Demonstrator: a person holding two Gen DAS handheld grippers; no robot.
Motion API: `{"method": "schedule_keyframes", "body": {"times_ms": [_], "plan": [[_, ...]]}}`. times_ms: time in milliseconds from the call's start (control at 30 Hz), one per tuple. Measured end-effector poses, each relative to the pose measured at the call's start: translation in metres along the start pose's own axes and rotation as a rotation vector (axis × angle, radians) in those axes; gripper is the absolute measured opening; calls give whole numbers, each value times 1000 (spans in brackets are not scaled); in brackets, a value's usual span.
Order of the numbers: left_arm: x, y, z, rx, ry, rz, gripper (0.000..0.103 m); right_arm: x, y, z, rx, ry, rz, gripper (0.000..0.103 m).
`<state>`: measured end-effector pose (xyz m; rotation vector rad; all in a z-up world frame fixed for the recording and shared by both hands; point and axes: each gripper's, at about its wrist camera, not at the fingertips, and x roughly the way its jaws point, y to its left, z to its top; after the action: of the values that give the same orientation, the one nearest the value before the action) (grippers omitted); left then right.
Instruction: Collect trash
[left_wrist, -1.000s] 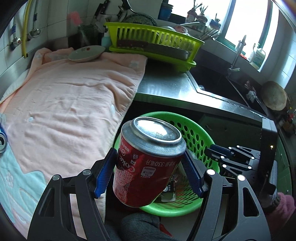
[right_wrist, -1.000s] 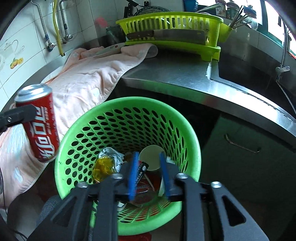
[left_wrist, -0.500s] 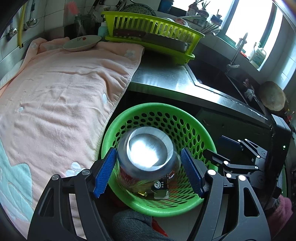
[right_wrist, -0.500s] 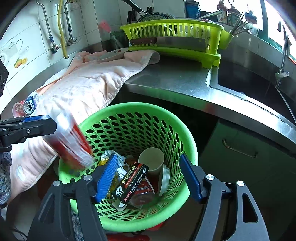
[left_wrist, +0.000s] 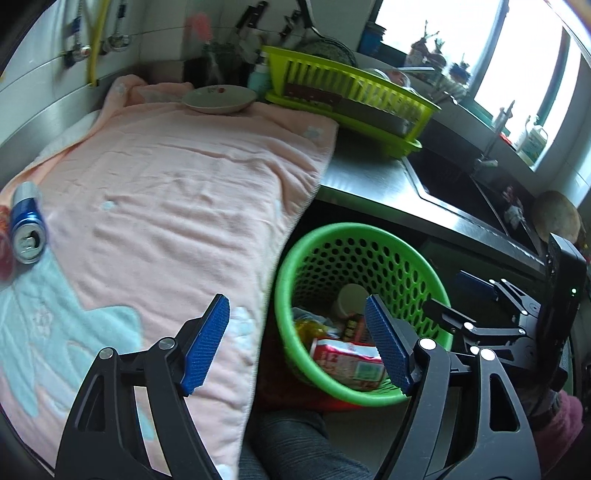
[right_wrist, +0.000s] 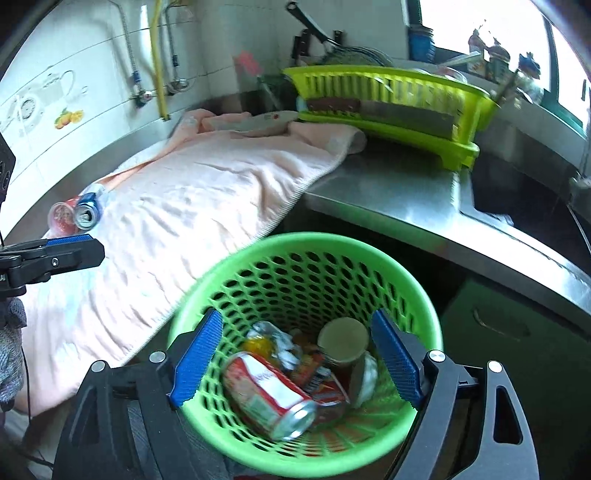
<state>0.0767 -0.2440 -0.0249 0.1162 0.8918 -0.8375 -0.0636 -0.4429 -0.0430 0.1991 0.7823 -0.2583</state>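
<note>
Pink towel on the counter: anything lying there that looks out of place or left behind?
Yes. A blue can lies on its side at the far left edge of the pink towel, with something red beside it that is too blurred to identify. Both are outside the green basket, which already holds a red can.

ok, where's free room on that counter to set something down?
Free: the wide middle of the towel, between the cans at its left edge and the plate; also bare steel counter between towel, rack and sink. Crowded: back wall, basket.
</note>
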Motion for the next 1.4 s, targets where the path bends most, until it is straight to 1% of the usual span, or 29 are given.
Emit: {"method": "schedule_keyframes", "body": {"times_ms": [133,233,433,533,667,1000,1067,1400], "plan": [[-22,35,0,-53,-30,61,77,3,27,14,-30,-9,38,83],[-37,63,1,-99,-49,102,77,8,48,27,-49,-9,84,83],[-63,112,-1,-182,-81,180,77,22,96,47,-110,-10,143,83],[-76,132,-4,-216,-101,208,77,31,120,57,-141,-4,179,83],[-94,157,-9,-259,-124,242,78,37,148,66,-184,-4,206,83],[-128,211,-12,-338,-163,298,78,49,208,79,-250,4,248,83],[-134,221,-11,-355,-171,301,80,51,217,82,-258,6,254,83],[-150,261,-4,-416,-196,301,81,60,257,93,-294,9,268,84]]}}
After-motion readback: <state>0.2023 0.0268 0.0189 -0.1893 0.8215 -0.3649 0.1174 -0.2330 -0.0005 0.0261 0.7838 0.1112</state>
